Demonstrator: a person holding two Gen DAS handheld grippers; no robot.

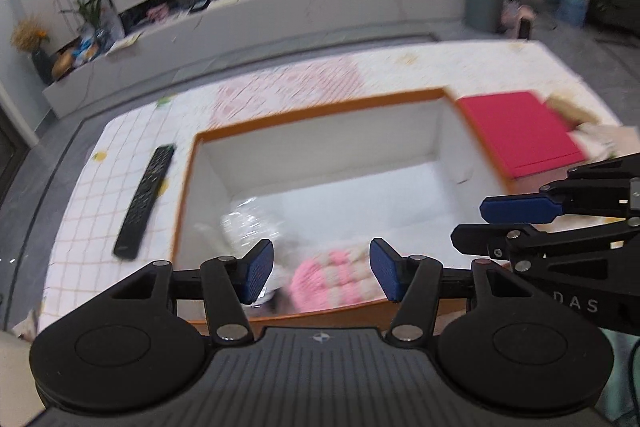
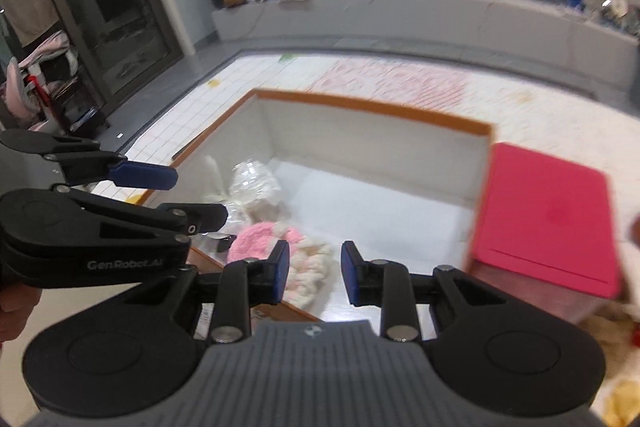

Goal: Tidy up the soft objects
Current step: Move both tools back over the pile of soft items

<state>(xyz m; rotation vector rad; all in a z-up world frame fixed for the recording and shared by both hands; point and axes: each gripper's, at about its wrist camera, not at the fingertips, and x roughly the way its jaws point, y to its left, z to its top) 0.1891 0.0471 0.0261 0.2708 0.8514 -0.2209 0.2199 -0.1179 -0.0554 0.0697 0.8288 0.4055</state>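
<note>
An open box with an orange rim (image 1: pixel 320 109) (image 2: pixel 372 107) and white inside sits on the table. In its near left corner lie a pink and cream knitted soft item (image 1: pixel 336 281) (image 2: pixel 264 239) and a soft toy in clear wrap (image 1: pixel 248 223) (image 2: pixel 256 183). My left gripper (image 1: pixel 321 275) is open and empty above the box's near edge, over the pink item. My right gripper (image 2: pixel 315 273) is open and empty over the box's near side; it also shows at the right of the left wrist view (image 1: pixel 516 211).
A pink-red lid (image 1: pixel 520 131) (image 2: pixel 548 215) lies right of the box. A black remote (image 1: pixel 146 195) lies to its left on the checked tablecloth (image 1: pixel 120 155). More soft items (image 1: pixel 592 131) (image 2: pixel 616 331) sit at the far right. A TV bench runs behind.
</note>
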